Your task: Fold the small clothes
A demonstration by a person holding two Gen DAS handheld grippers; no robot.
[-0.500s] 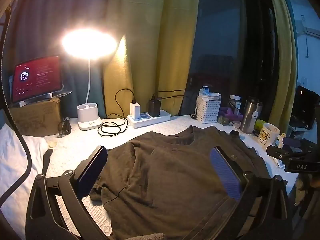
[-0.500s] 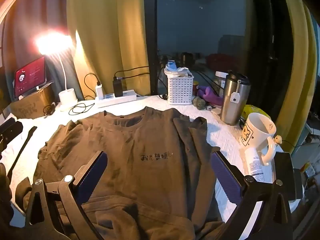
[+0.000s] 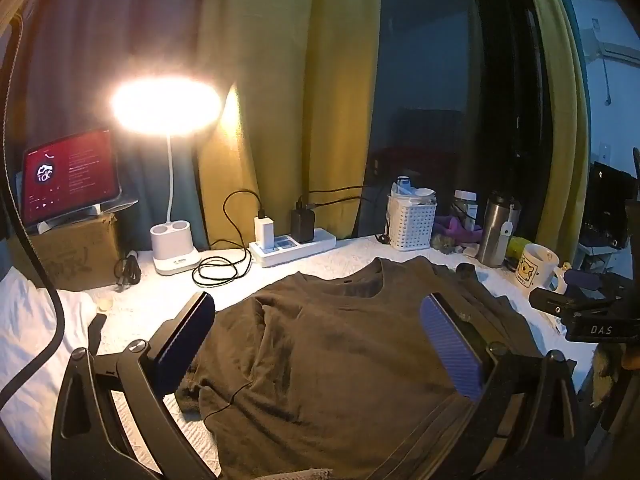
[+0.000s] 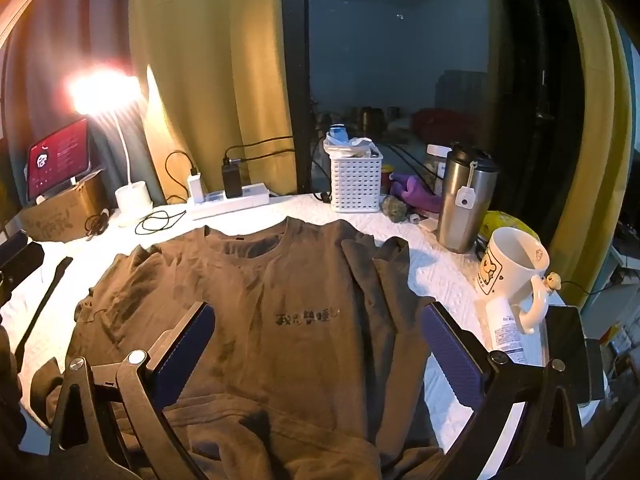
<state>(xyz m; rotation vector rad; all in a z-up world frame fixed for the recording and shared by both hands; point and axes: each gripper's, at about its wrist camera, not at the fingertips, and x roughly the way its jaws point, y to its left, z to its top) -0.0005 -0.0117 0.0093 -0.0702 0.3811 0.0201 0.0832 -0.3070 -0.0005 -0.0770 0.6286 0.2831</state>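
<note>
A home bedroom — curtains, desk lamp, mug — by night

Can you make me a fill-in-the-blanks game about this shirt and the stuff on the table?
1. The brown T-shirt lies spread on the white ____.
2. The desk lamp is switched ____.
3. Both the left gripper and the right gripper have their jaws ____.
4. The white mug stands right beside the steel ____.

Missing words: tablecloth; on; open; tumbler
</note>
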